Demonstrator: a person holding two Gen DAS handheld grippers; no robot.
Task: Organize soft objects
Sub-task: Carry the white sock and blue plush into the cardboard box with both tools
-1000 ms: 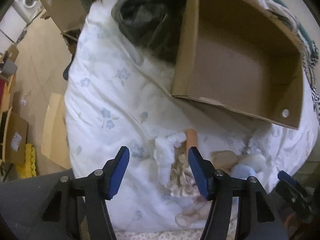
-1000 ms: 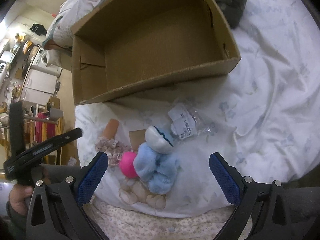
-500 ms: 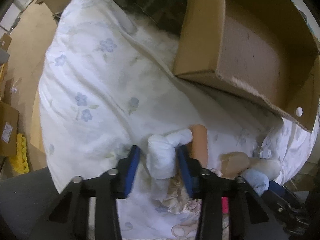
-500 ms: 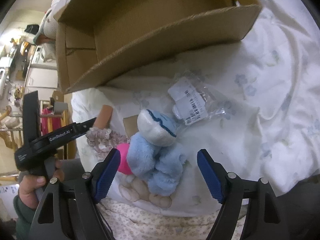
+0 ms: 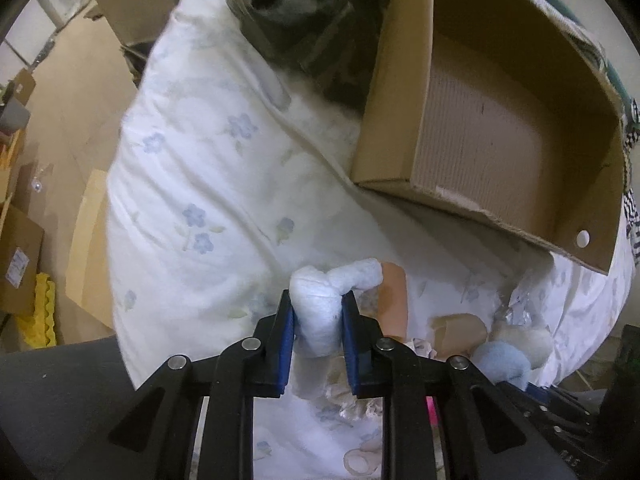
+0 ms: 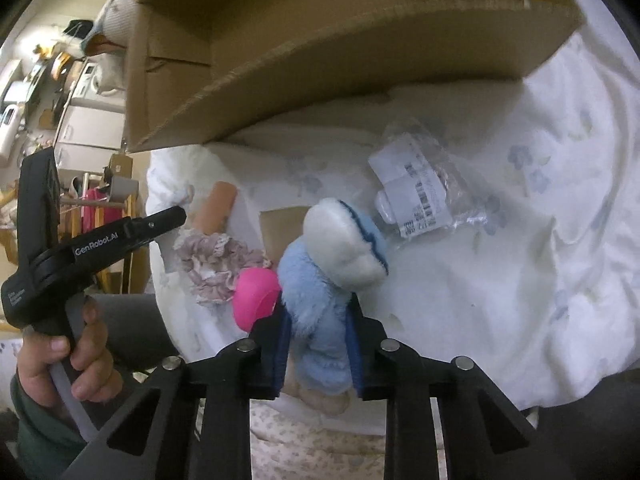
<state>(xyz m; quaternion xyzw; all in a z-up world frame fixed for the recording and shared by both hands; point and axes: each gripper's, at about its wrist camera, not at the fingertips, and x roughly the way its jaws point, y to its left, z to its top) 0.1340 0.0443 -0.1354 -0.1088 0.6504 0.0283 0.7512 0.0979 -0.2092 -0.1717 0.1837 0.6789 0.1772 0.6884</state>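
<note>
My left gripper (image 5: 317, 312) is shut on a white soft cloth bundle (image 5: 320, 304) and holds it just above the floral duvet (image 5: 200, 184). My right gripper (image 6: 318, 320) is shut on a light blue plush toy (image 6: 320, 304) with a white cap-like top. An open cardboard box (image 5: 500, 120) lies on the duvet beyond both; it also shows in the right wrist view (image 6: 340, 40). A frilly scrunchie (image 6: 216, 260), a pink ball (image 6: 256, 300) and an orange-brown roll (image 6: 216, 208) lie beside the plush.
A clear plastic bag with a barcode label (image 6: 420, 196) lies on the duvet right of the plush. Dark clothing (image 5: 304, 20) is piled left of the box. The bed's edge drops to a wooden floor (image 5: 60, 120) with boxes at left.
Both grippers have closed: the left on the white bundle, the right on the blue plush. The left has lifted its bundle slightly; the right moved in closer to the plush.
</note>
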